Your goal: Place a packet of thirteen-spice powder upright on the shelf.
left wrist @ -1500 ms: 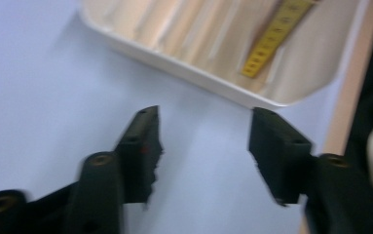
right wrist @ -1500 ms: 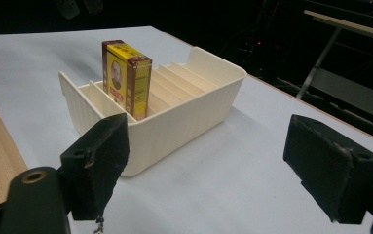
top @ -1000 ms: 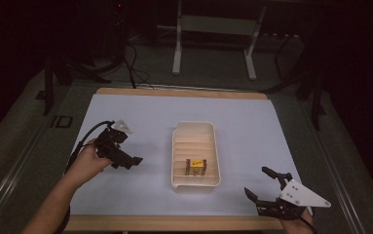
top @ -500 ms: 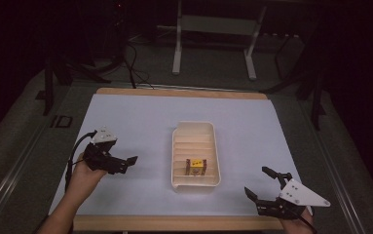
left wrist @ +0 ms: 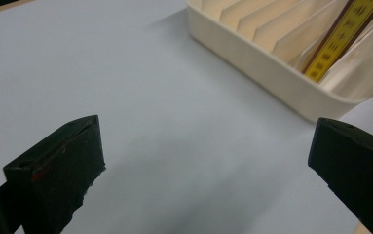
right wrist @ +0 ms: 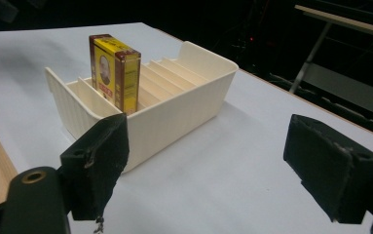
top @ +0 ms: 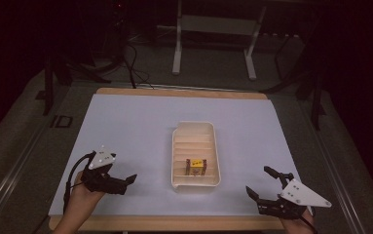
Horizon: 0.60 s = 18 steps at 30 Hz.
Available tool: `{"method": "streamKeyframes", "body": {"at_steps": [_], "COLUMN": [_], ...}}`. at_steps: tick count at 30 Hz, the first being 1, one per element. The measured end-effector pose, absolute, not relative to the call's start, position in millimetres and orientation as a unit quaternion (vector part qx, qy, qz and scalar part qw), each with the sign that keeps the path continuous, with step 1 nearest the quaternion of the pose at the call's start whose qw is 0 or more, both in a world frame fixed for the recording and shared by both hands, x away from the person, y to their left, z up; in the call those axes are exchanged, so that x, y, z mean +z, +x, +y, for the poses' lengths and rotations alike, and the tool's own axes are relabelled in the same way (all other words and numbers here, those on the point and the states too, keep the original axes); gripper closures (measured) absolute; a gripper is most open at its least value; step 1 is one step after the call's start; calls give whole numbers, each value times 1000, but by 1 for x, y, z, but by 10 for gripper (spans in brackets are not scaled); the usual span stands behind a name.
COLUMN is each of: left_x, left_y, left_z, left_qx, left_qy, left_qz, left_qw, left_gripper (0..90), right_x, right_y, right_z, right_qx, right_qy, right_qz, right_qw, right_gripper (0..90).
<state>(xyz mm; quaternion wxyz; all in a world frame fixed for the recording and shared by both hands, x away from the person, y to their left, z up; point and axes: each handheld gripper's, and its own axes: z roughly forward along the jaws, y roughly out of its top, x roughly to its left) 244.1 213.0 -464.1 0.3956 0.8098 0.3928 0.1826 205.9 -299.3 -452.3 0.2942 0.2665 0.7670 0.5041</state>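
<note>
Left hand-held gripper [top: 128,181]: jaws spread wide, nothing between them, low over the bench [top: 135,126] well left of the tray, pointing toward it.

Right hand-held gripper [top: 264,184]: jaws likewise wide apart and empty, near the front right corner of the bench, aimed back at the tray.

Box [right wrist: 114,72]: a small yellow and brown carton standing upright on end in a slot near the front of the cream tray [top: 215,146], apart from both grippers. In the left gripper view its yellow edge [left wrist: 342,36] rises between two dividers.

Tray: ribbed plastic with thin upright dividers; the other slots look empty from above.

How the box should handle: probably light and fairly stiff cardboard, with smooth printed faces that could slide under the pads (a hard squeeze might dent it). It stands taller than the tray wall, so the exposed top half looks like the place to take hold, jaws across the two broad faces, lifting straight up to keep clear of the dividers.

How the tray should handle: likely light enough to shift if the box drags on a divider.

Hard to make out: the print on the box is too small to read; its lower part sits hidden behind the tray wall, so how snugly the slot holds it cannot be told.
</note>
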Motion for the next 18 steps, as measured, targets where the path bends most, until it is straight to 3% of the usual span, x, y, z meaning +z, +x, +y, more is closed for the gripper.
{"method": "streamKeyframes", "body": {"at_steps": [18], "left_x": [-482], "left_y": [221], "left_z": [236], "left_qx": [204], "left_qy": [790], "left_qz": [404], "left_qw": [414], "left_gripper": [1], "right_x": [-459], "right_y": [208], "right_z": [-302], "right_qx": [500], "right_qy": [278], "right_qz": [764], "right_qw": [297], "right_gripper": [168]}}
